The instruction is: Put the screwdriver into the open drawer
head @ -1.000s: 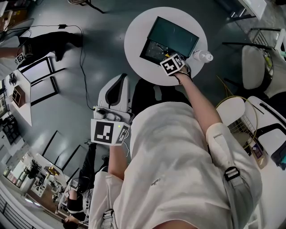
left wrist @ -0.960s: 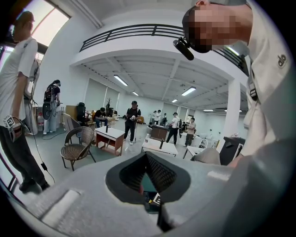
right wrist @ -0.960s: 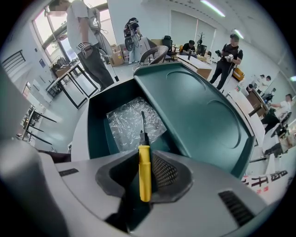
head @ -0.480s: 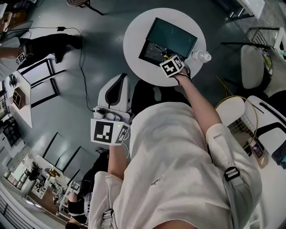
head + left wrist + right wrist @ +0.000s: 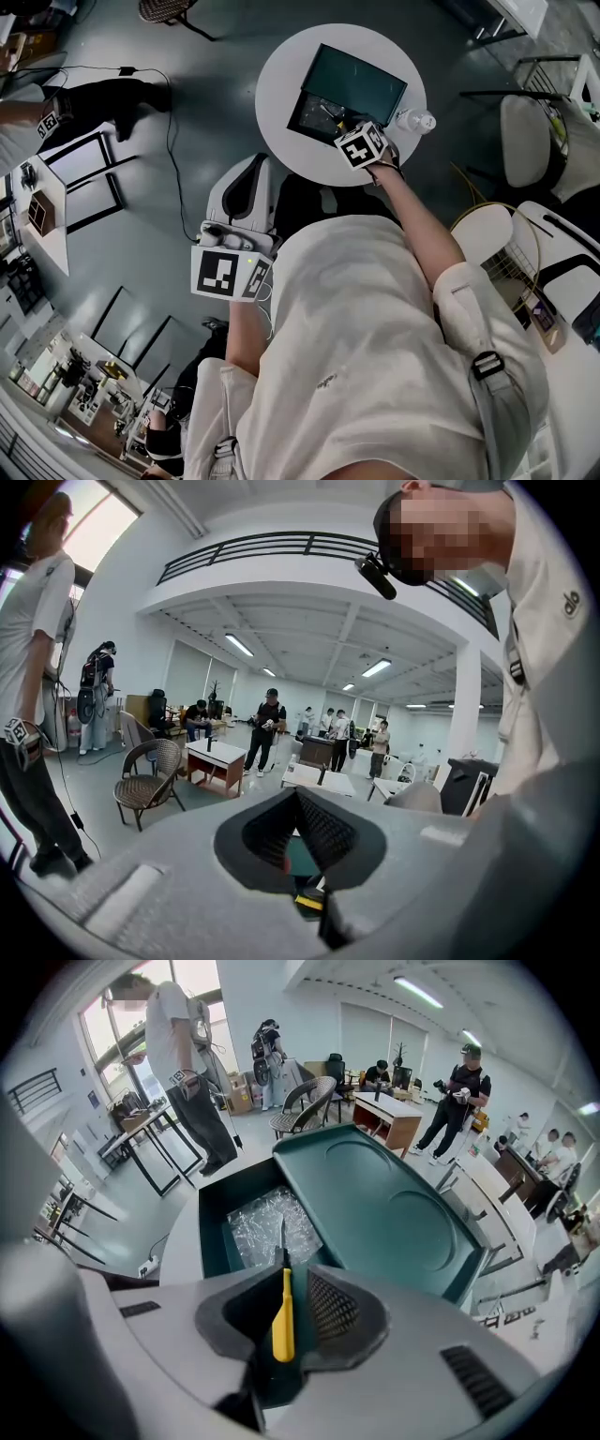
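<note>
Holds the screwdriver point(image 5: 282, 1321) in the right gripper point(image 5: 286, 1283), jaws closed on its yellow handle. Points the shaft across the near edge of the open drawer point(image 5: 214, 1213), over crinkled clear plastic point(image 5: 272, 1227) lying inside. Shows free room in there between the 2 side walls. Hovers at the near rim of the round white table point(image 5: 281, 66), beside a bottle point(image 5: 412, 120). Has the left gripper point(image 5: 246, 187) well apart over grey floor, jaws pressed together on nothing.

Screwdriver point(image 5: 282, 1321) tip: too small, indistinct
</note>
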### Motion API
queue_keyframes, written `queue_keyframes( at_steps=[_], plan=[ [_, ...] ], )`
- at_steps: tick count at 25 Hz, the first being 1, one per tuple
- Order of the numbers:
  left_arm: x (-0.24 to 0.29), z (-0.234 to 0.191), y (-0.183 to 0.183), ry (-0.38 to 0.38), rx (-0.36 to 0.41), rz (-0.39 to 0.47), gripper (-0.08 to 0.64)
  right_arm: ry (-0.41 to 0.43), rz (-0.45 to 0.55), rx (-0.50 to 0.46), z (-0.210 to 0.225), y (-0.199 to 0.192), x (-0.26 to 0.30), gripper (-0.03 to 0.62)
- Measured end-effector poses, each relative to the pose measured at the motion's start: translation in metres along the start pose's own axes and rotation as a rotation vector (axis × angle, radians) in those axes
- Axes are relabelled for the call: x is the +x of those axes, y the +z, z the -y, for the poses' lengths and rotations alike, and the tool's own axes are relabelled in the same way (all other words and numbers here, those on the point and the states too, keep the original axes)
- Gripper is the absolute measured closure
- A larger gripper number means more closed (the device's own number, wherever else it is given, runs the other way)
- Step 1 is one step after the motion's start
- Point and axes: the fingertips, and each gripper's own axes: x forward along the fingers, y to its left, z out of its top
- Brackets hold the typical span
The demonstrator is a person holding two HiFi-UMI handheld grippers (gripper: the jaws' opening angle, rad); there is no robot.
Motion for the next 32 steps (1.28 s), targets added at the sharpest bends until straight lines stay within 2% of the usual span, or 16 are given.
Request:
queue_keyframes(
  at_steps=[7, 12, 21, 26, 32],
  plan=[
    [0.002, 0.006, 0.004, -0.017, 0.010, 0.017, 0.549, 0.007, 0.101, 0.021, 0.000, 0.019, -0.037, 0.528],
    [0.004, 0.007, 0.012, -0.023, 0.023, 0.039, 0.549, -0.021, 0.203, 0.040, 0.008, 0.039, -0.073, 0.557],
    [-0.003, -0.005, 0.020, -0.038, 0.030, 0.068, 0.549, -0.058, 0.340, 0.127, 0.007, 0.058, -0.133, 0.584],
    [-0.010, -0.026, 0.021, -0.083, 0.023, 0.071, 0.549, -0.122, 0.384, 0.172, 0.003, 0.070, -0.152, 0.584],
    [-0.022, -0.042, 0.025, -0.194, 0.041, 0.070, 0.549, -0.208, 0.401, 0.234, -0.012, 0.070, -0.172, 0.584]
  ],
)
